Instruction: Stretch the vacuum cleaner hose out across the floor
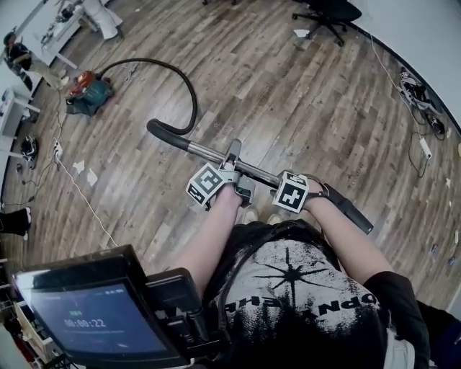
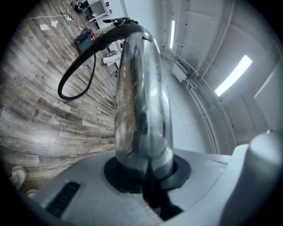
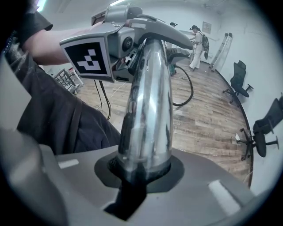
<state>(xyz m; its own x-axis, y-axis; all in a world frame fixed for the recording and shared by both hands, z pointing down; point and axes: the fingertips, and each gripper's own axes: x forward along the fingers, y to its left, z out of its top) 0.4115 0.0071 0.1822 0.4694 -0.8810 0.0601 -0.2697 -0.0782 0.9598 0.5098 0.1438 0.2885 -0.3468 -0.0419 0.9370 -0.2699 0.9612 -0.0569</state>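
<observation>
Left hand-held gripper (image 1: 233,169) and right hand-held gripper (image 1: 315,189) both clamped on metal tube (image 1: 205,152); black hose (image 1: 189,90) curves across wood floor (image 1: 302,101) to vacuum cleaner (image 1: 88,94).

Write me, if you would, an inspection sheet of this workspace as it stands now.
Surface: wood plank floor.
Job's things: vacuum cleaner at far left; its black hose curves in a loop to the metal tube, which is held above the floor.
Clutter: paper scraps on the floor at left.
Grippers: left gripper and right gripper are both shut on the metal tube.
Cables: white cable runs across the floor at left; cable bundle by the right wall.
Surroundings: office chair near the far wall; a person at far left.
</observation>
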